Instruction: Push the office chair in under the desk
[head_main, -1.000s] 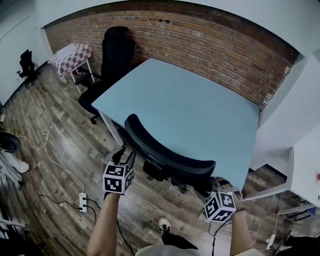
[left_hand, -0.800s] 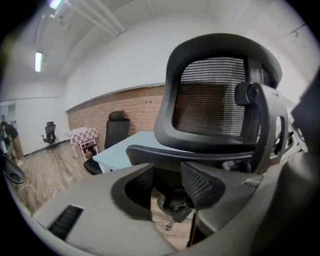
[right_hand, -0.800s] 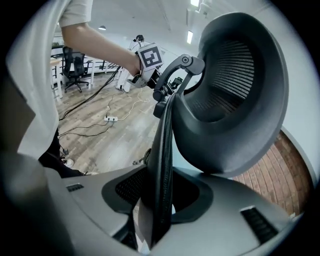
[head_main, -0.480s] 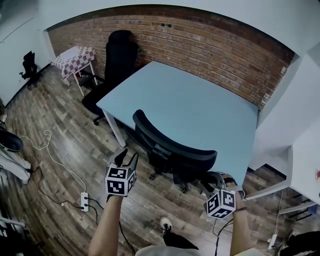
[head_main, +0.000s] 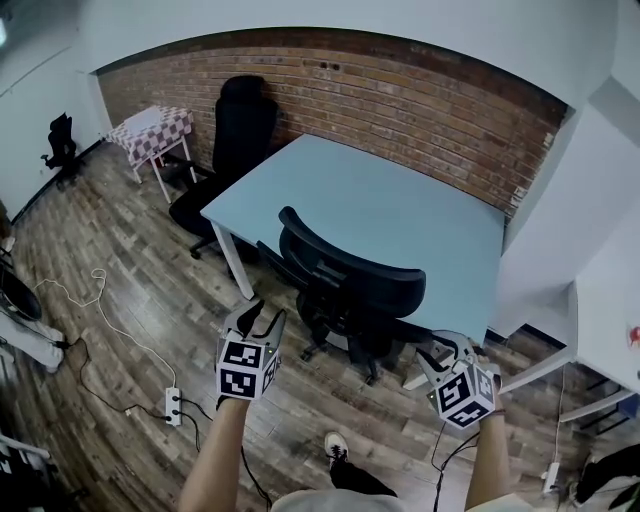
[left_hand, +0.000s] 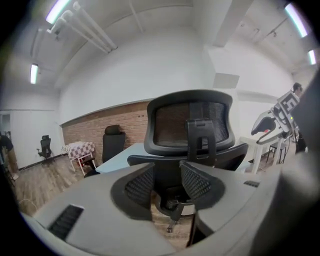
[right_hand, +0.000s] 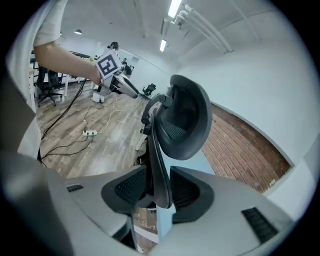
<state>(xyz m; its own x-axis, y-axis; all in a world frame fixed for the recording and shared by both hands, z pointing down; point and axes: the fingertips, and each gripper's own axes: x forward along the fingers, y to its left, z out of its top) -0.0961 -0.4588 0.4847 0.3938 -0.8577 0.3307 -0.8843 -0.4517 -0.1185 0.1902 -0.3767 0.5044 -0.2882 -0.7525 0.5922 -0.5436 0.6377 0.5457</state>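
Note:
The black office chair (head_main: 350, 275) stands at the near edge of the light blue desk (head_main: 400, 215), its seat partly under the top and its back towards me. My left gripper (head_main: 258, 318) hangs to the left behind the chair, clear of it. Its jaws are open and empty, and the chair's back (left_hand: 190, 122) shows beyond my left gripper (left_hand: 166, 182). My right gripper (head_main: 443, 352) is close behind the chair's right side. Its jaws are closing a little, and the chair's back edge (right_hand: 159, 165) runs through the gap of my right gripper (right_hand: 159, 187); the pads do not press on it.
A second black chair (head_main: 235, 130) stands at the desk's far left corner, next to a small table with a checked cloth (head_main: 150, 125). A brick wall (head_main: 400, 90) runs behind. A power strip (head_main: 172, 403) and cables lie on the wooden floor at left. White furniture (head_main: 600, 320) stands at right.
The chair has rolled away from me and in towards the desk. Both grippers, which were at its back, have fallen behind it; the left one is well clear.

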